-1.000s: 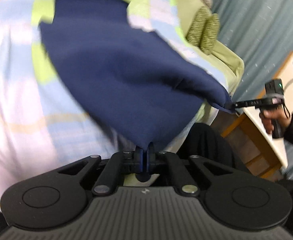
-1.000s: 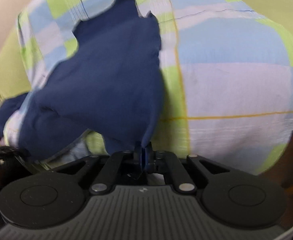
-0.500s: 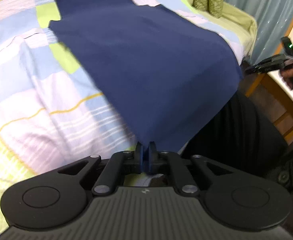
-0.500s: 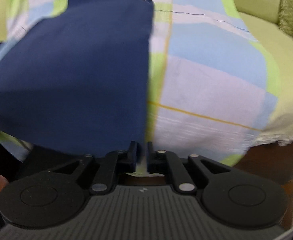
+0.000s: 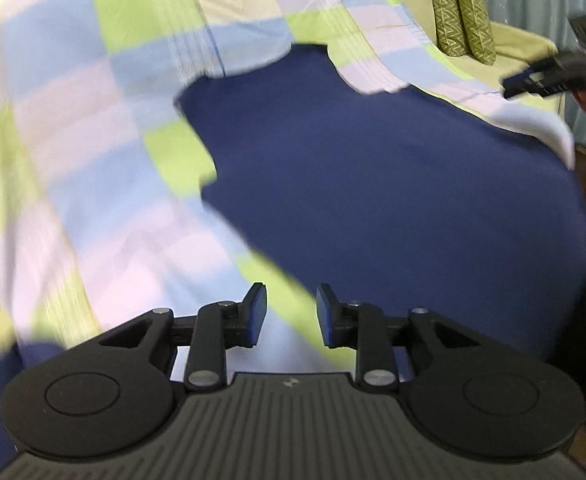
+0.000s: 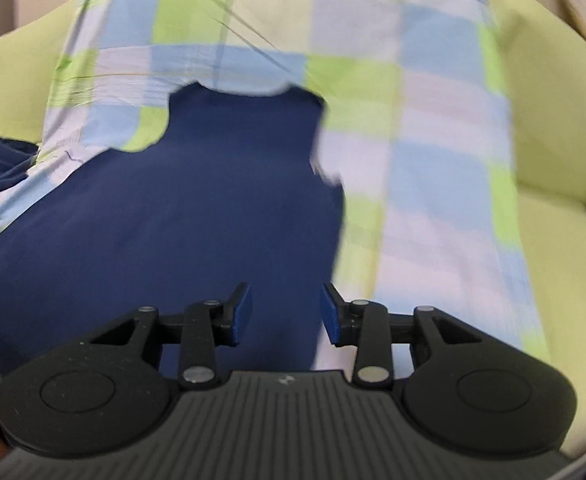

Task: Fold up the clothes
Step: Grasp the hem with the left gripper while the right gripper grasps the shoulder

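Lying flat ahead of both grippers: navy sleeveless top [image 6: 197, 216] on checked bedspread [image 6: 433, 152]
Hovering with jaws apart, gripping nothing: left gripper [image 5: 291, 314], right gripper [image 6: 286, 312]

Both wrist views close, angled down, sharing navy garment [image 5: 373, 184] on checked bedspread [image 6: 433, 128]

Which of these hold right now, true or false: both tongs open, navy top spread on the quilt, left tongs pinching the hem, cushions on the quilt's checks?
1. Both tongs are open. True: left tongs and right tongs show a gap with nothing between.
2. The navy top lies spread on the quilt. True.
3. The left tongs pinch the hem. False: they hold nothing.
4. Two cushions sit on the quilt's checks. False: they sit on plain green beyond the quilt.
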